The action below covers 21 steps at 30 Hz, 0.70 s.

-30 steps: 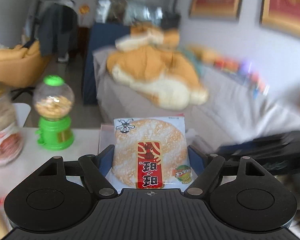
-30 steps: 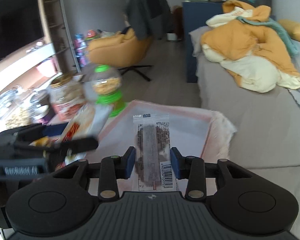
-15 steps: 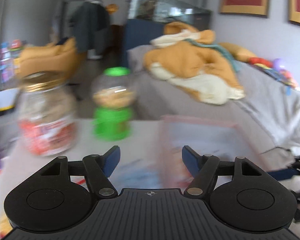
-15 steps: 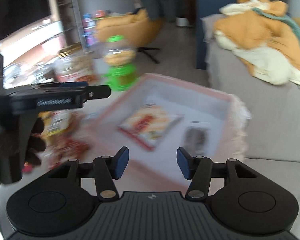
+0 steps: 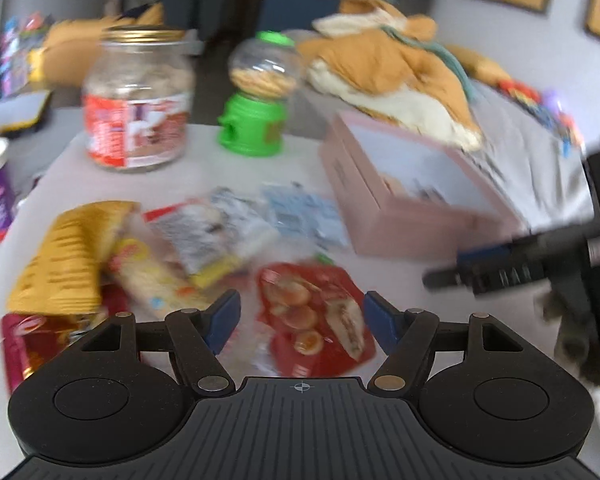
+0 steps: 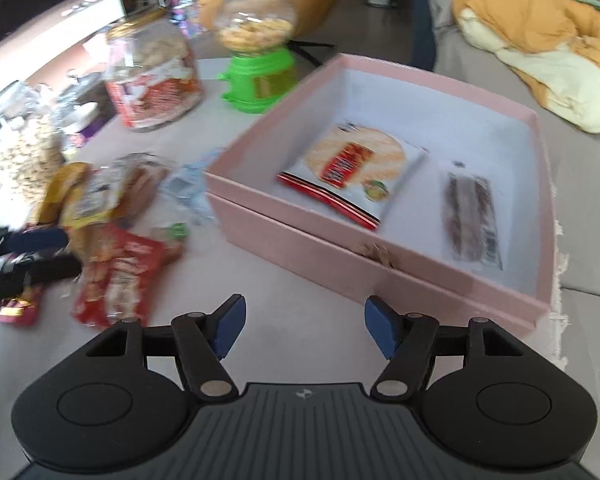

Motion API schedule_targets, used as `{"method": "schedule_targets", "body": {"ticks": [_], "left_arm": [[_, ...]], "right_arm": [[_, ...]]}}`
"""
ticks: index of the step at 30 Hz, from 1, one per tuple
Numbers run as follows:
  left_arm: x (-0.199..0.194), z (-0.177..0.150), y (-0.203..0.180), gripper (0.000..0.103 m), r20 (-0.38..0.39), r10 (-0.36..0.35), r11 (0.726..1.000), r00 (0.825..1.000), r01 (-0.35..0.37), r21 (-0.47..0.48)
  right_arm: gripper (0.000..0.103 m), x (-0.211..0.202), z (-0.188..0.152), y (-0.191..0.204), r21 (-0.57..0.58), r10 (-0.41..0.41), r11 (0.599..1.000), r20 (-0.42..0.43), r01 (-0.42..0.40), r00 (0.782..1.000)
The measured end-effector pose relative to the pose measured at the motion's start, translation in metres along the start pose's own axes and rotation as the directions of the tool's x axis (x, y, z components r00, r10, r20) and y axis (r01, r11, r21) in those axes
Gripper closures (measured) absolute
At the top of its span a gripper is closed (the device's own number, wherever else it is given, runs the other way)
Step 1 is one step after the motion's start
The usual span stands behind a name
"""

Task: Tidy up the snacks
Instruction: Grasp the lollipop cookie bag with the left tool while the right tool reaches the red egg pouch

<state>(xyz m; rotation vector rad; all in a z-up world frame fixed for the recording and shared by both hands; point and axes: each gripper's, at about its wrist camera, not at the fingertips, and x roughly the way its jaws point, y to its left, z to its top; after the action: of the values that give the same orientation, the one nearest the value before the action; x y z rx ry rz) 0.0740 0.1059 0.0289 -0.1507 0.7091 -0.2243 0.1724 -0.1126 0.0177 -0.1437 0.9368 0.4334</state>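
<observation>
While the left wrist view hides the pink box (image 6: 380, 256) interior, the right shows a rice cracker packet (image 6: 352, 168) and dark bar (image 6: 470, 210) inside. Left gripper (image 5: 302, 322) and right gripper (image 6: 304, 330): wide, empty. Labels blurred, unreadable.

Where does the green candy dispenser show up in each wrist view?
Left wrist: green candy dispenser at upper centre, left of the pink box.
Right wrist: at upper centre-left, behind the box's far left corner.
Shared landmark: red-labelled glass jar, left of it.
</observation>
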Motion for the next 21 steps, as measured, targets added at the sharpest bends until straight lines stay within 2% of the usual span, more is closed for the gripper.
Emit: {"method": "schedule_targets", "body": {"ticks": [3,8,10,13,15,18,21], "left_arm": [[0.018,-0.006,-0.020,0.029,-0.024,0.018,0.997,1.000,-0.016,0.079],[0.020,-0.015,-0.039,0.030,-0.069,-0.141,0.981,0.988,0.148,0.126],[0.014,-0.016,-0.039,0.031,-0.068,-0.164,0.978,0.984,0.172,0.119],[-0.003,-0.014,-0.029,0.031,-0.025,-0.106,0.989,0.994,0.108,0.102],[-0.014,-0.011,-0.017,0.031,0.008,-0.018,0.998,1.000,0.017,0.062],[-0.026,-0.007,0.002,0.033,0.056,0.105,0.994,0.993,-0.105,-0.009],[-0.026,-0.001,0.012,0.033,0.072,0.115,0.991,0.991,-0.110,-0.071]], "right_arm": [[0.034,0.005,-0.002,-0.010,0.025,-0.039,0.999,-0.010,0.039,0.999],[0.027,-0.001,-0.008,-0.019,0.052,-0.034,0.998,0.012,0.033,0.999],[0.026,-0.005,-0.006,-0.016,0.065,-0.006,0.998,0.019,0.004,1.000],[0.022,-0.010,-0.007,-0.006,0.073,0.051,0.996,0.018,-0.053,0.999],[0.022,-0.012,-0.008,0.004,0.072,0.096,0.993,0.014,-0.097,0.995],[0.021,-0.008,-0.011,0.023,0.035,0.108,0.994,0.025,-0.108,0.994],[0.021,-0.001,-0.015,0.042,0.014,0.099,0.995,0.036,-0.100,0.994]]}}
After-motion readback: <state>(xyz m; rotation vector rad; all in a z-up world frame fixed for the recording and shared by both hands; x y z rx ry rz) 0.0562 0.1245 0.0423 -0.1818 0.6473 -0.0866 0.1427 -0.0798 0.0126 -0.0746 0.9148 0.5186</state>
